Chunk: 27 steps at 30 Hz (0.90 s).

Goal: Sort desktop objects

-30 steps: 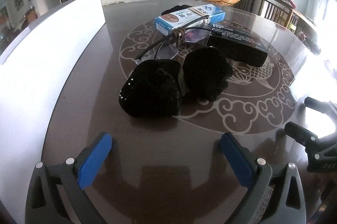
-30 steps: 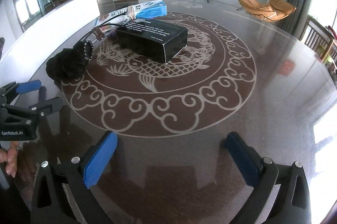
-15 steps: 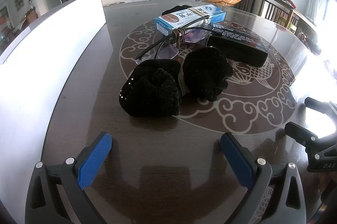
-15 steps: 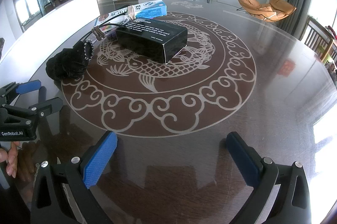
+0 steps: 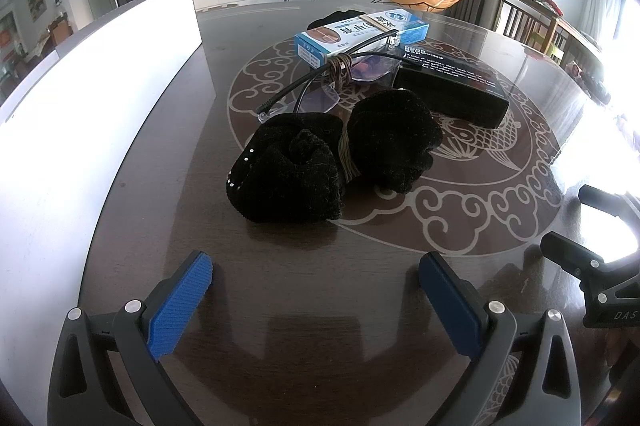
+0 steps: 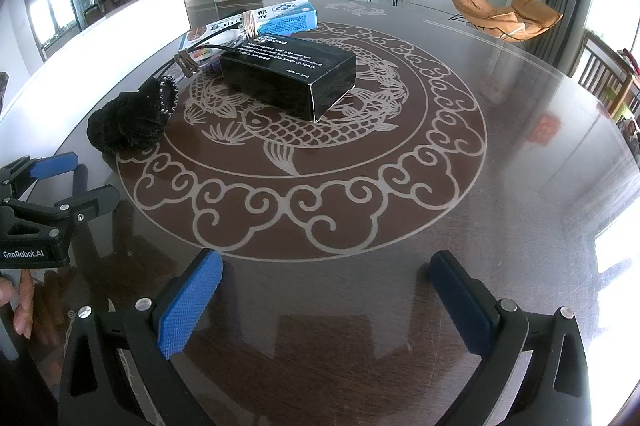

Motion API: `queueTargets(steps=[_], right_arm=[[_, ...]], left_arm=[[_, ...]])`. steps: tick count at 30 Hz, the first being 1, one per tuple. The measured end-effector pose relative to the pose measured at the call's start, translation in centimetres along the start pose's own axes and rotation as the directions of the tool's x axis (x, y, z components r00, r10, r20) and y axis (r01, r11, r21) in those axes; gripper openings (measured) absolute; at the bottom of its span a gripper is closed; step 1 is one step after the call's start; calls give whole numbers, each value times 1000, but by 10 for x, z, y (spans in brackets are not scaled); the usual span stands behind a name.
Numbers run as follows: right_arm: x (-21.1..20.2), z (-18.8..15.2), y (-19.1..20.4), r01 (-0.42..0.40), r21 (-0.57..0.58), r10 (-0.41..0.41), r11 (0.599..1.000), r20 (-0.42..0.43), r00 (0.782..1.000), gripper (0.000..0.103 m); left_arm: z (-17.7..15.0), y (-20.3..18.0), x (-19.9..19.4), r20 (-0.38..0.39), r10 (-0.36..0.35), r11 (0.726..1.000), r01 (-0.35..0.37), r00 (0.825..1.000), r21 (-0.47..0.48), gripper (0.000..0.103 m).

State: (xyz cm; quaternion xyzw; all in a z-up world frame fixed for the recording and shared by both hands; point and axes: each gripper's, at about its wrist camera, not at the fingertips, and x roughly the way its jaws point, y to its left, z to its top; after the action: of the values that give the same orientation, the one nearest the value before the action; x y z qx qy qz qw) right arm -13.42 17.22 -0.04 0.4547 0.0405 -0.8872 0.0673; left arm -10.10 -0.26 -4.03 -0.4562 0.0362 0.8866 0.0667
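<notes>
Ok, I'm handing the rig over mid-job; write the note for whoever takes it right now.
Left claw: open, holds nothing, low over the table, facing the black velvet pouch.
Right claw: open, holds nothing, facing the bare near part of the table.
Things: glasses lean behind the pouch, against the blue-and-white box; black box lies beside them on the fish pattern. White board along the left edge.
Done: nothing visibly sorted; all items clustered.
Left: every item. The pouch looks the nearest pick for the left claw.
</notes>
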Motion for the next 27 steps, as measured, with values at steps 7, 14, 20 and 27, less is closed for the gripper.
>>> queueTargets(steps=[7,14,20,27], right_arm=[[0,0,0,-2,-1,2,1000,-1,1000,103],[-2,-1,1,-2,-1,2,1000,-1,1000,103],[-1,-1,1,-2,-1,2,1000,-1,1000,103],[-2,-1,1,-3,-2,3,1000,-1,1000,103]], left_arm=[[3,-3,2,8,6,1000,-6,1000,8,103],[3,-4,4,7,-4,1000,4,1000,6,103],[3,-4,4,7,-4,1000,4,1000,5,103],[3,-4,4,7,-5,1000,5,1000,6,103]])
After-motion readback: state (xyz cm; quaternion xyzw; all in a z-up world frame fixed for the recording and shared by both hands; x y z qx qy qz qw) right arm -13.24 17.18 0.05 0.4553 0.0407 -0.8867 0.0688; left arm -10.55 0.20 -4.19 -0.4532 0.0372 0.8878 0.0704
